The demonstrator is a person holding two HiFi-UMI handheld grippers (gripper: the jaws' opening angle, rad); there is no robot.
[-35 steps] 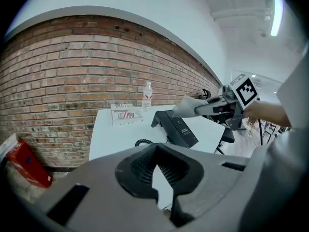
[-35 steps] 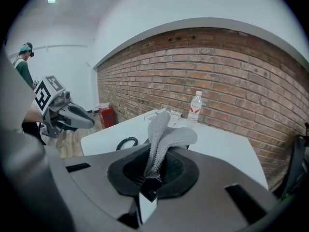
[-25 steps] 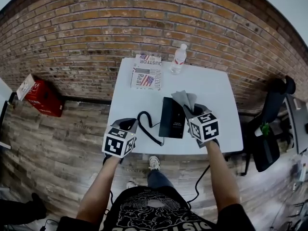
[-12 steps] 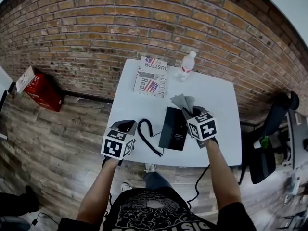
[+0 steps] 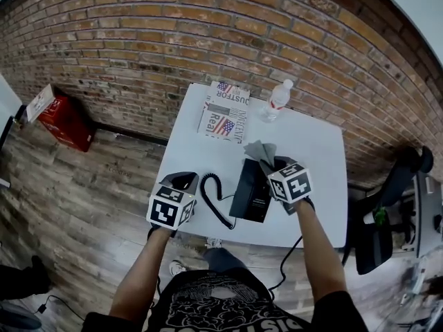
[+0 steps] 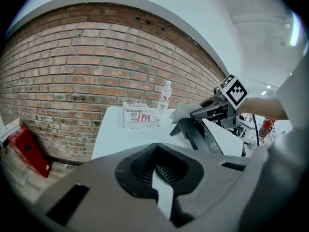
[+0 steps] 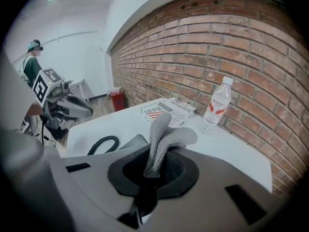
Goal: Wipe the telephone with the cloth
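Head view: the right claw (image 5: 268,162) pinches the cloth (image 5: 259,149) over the far end of the phone (image 5: 249,191), which lies on the desk (image 5: 201,147) beside its cord (image 5: 211,198); the left claw (image 5: 181,181) hovers at the desk's left edge, apart from the phone; left gripper view: its jaws stand together, nothing between; right gripper view: jaws clamp the cloth's root, its tail flopping forward; the wipe looks barely begun; next, press the cloth down and drag it along the phone.
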